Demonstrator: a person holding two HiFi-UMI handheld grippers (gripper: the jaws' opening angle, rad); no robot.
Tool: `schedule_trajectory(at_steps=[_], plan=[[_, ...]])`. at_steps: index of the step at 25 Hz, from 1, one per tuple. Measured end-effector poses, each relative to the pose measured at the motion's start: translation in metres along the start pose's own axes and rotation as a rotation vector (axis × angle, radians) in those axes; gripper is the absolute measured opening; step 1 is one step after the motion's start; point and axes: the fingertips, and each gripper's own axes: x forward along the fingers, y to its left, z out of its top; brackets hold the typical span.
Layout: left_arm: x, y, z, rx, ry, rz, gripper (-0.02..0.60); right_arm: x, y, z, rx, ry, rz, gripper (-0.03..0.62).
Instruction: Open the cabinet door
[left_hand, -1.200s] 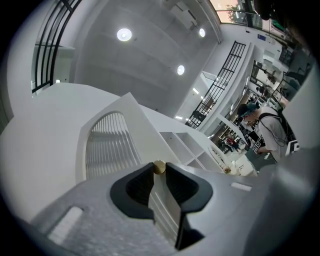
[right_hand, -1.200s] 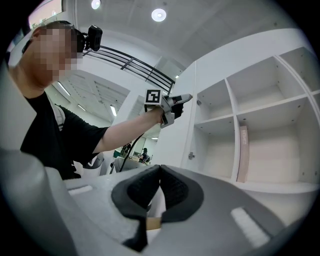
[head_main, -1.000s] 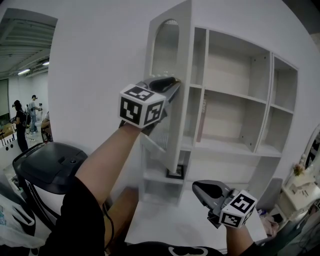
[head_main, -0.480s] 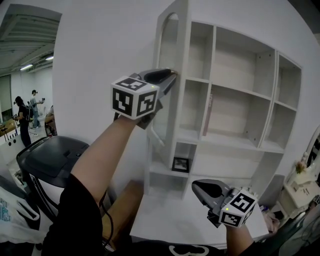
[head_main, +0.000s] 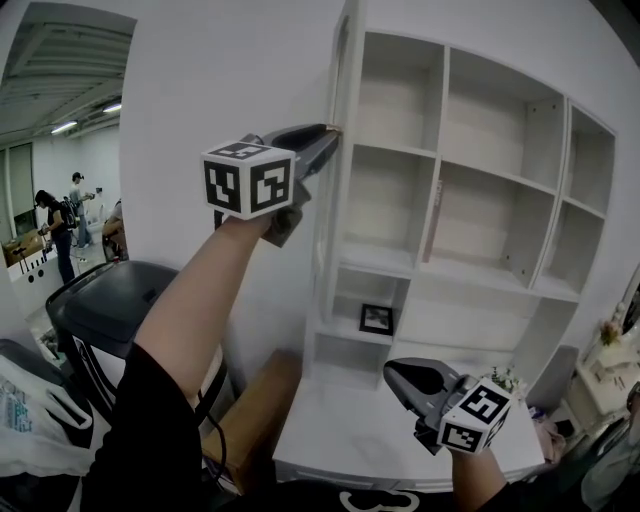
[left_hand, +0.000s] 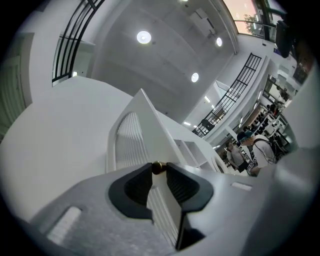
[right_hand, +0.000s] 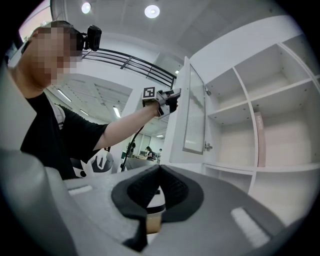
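The white cabinet door (head_main: 333, 190) with a ribbed arched pane stands swung out from the shelf unit (head_main: 470, 190), edge-on in the head view. My left gripper (head_main: 334, 130) is raised to its free edge and shut on the small brass knob (left_hand: 158, 167); the pads press it from both sides. The ribbed door (left_hand: 131, 145) stretches away beyond the jaws. In the right gripper view the open door (right_hand: 192, 115) and the left gripper (right_hand: 172, 97) on its edge show. My right gripper (head_main: 393, 372) hangs low over the white table (head_main: 330, 435), shut and empty.
The shelf compartments are mostly bare; a small framed picture (head_main: 377, 318) stands in a low one and a thin pink book (head_main: 433, 220) leans in the middle. A black chair (head_main: 105, 305) and a cardboard box (head_main: 258, 400) sit left of the table. People (head_main: 55, 235) stand far left.
The door has swung further out to the left, from angled to edge-on in the head view, with my left gripper on its knob. The right gripper has stayed low by the table.
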Motion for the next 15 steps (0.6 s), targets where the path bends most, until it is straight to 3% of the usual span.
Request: schedule_trajectory(at_steps=[11, 15], plan=[[-0.036, 0.039, 0.002, -0.089, -0.037, 0.075, 0.081, 0.019, 0.018, -0.015, 0.054, 0.023, 0.056, 0.0], [-0.048, 0.053, -0.002, -0.154, -0.037, 0.096, 0.063, 0.026, 0.026, -0.016, 0.055, 0.029, 0.081, 0.0]])
